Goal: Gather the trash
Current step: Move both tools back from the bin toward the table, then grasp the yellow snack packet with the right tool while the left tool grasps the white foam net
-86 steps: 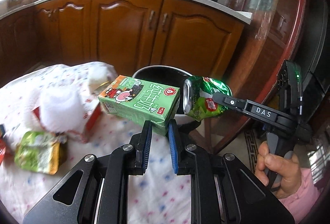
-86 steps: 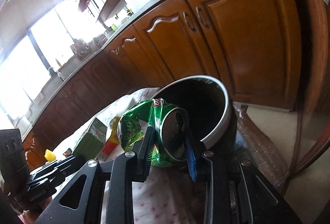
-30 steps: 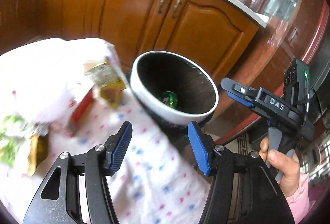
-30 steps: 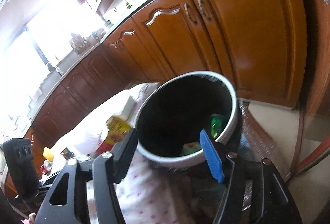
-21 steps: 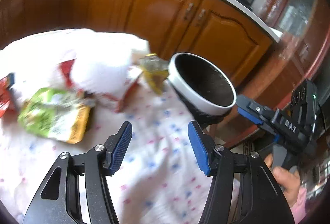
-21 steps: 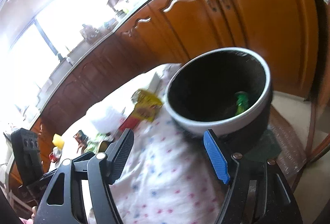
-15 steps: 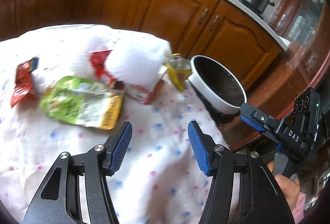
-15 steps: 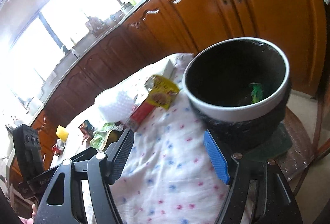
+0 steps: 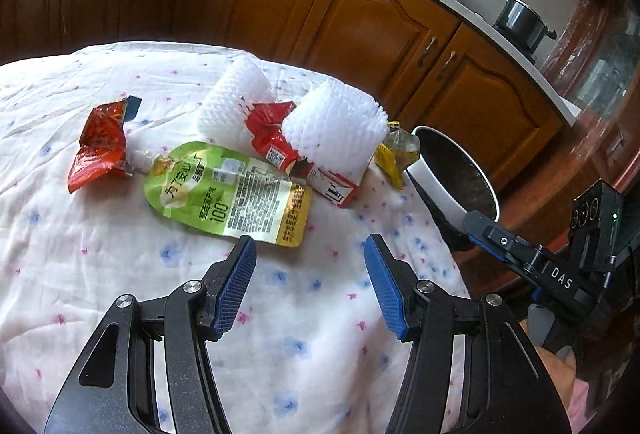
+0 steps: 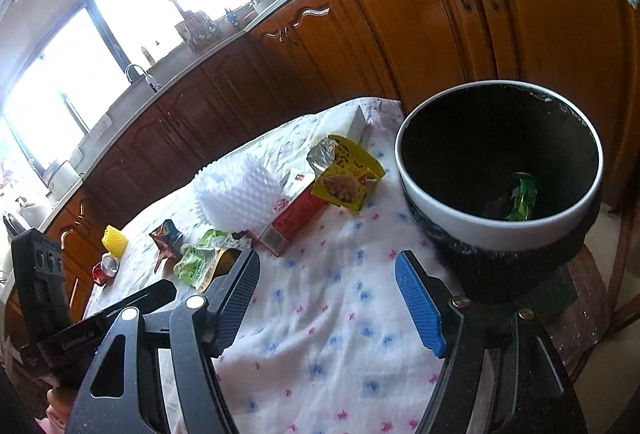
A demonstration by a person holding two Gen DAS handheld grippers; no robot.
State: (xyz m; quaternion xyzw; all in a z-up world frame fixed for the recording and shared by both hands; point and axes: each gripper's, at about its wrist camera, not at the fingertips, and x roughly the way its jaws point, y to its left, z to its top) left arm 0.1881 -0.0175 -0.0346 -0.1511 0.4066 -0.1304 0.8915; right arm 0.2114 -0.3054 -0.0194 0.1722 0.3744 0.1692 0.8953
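- The left gripper [image 9: 310,286] hangs over the counter [image 9: 100,266], which is draped in a white cloth with pink and blue specks; its jaws stand apart with nothing between them.
- The right gripper [image 10: 328,298] also has its jaws apart and empty, above the cloth just beside the bin [image 10: 496,234].
- The bin, black inside with a white rim, stands at the counter's edge; a green can [image 10: 524,196] lies at its bottom.
- A green pouch [image 9: 228,190] lies flat on the cloth just beyond the left gripper's fingertips.
- A red wrapper [image 9: 100,150] lies crumpled to the pouch's left.
- Two white foam nets [image 9: 332,126] sit behind the pouch, one resting on a red and white carton [image 9: 336,190].
- A yellow packet [image 9: 394,154] lies between the carton and the bin.
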